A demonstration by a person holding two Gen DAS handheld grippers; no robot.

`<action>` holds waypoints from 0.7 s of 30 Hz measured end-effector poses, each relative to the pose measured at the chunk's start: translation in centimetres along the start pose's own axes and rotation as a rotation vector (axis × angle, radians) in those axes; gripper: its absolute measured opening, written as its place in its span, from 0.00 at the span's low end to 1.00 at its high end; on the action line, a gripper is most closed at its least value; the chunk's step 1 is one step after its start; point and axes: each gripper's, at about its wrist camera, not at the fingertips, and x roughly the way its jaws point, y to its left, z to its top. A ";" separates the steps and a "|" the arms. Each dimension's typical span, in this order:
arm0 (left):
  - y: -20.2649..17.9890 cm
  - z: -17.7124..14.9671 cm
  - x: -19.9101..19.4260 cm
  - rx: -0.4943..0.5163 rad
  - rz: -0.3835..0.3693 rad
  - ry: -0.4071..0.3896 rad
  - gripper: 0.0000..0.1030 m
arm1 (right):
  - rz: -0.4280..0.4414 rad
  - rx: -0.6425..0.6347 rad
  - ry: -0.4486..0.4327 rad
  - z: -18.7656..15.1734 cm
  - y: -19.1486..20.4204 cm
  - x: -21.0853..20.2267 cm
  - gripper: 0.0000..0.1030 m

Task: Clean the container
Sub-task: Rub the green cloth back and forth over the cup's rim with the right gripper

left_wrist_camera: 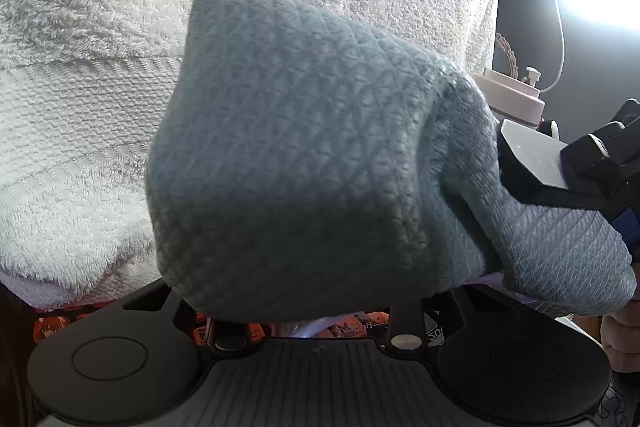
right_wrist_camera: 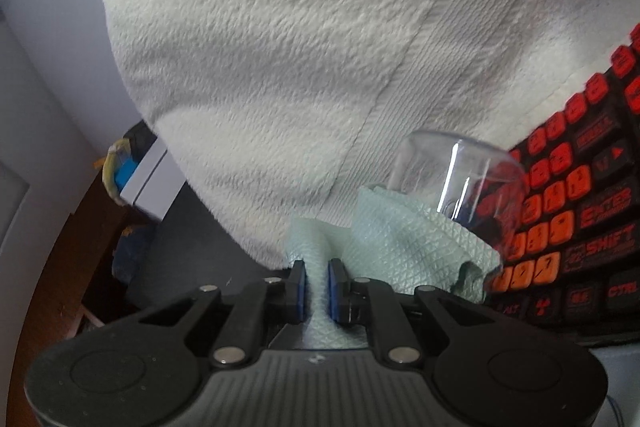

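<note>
Right gripper (right_wrist_camera: pixel 316 283) jaws pinched nearly closed on a bunch of the pale green cloth (right_wrist_camera: pixel 416 247), rest stuffed into the clear container (right_wrist_camera: pixel 456 179), nothing else inside. Left gripper (left_wrist_camera: pixel 316 307) hidden behind the cloth, can't tell its jaws. Looks light, rigid, slick plastic, probably best held round the wall. White towel (right_wrist_camera: pixel 280 47) and keyboard (right_wrist_camera: pixel 580 207) behind
</note>
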 end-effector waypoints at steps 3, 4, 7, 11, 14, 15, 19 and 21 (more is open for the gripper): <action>0.1 -0.1 -0.1 -0.001 -0.001 0.000 0.32 | -0.010 -0.022 0.004 0.0 0.2 -0.1 0.09; 0.1 -0.2 -0.1 -0.001 -0.001 0.000 0.32 | -0.012 -0.016 -0.002 0.1 0.1 -0.3 0.09; 0.3 -0.2 -0.2 -0.001 -0.001 0.000 0.32 | -0.025 -0.012 -0.030 0.3 -0.1 -0.8 0.08; 0.5 -0.4 -0.3 0.002 0.001 0.000 0.32 | -0.050 0.002 -0.096 0.9 -0.4 -1.6 0.08; 0.6 -0.6 -0.5 0.007 0.002 0.001 0.33 | -0.062 0.036 -0.148 1.4 -1.0 -2.4 0.08; 0.6 -0.6 -0.5 0.008 0.002 0.001 0.34 | -0.062 0.050 -0.157 1.6 -1.2 -2.5 0.08; 0.8 -0.8 -0.9 0.008 -0.001 0.000 0.34 | -0.066 0.061 -0.168 1.7 -1.4 -2.5 0.08; 0.8 -0.8 -0.9 0.008 -0.002 0.000 0.34 | -0.075 0.025 -0.150 1.5 -0.8 -2.1 0.09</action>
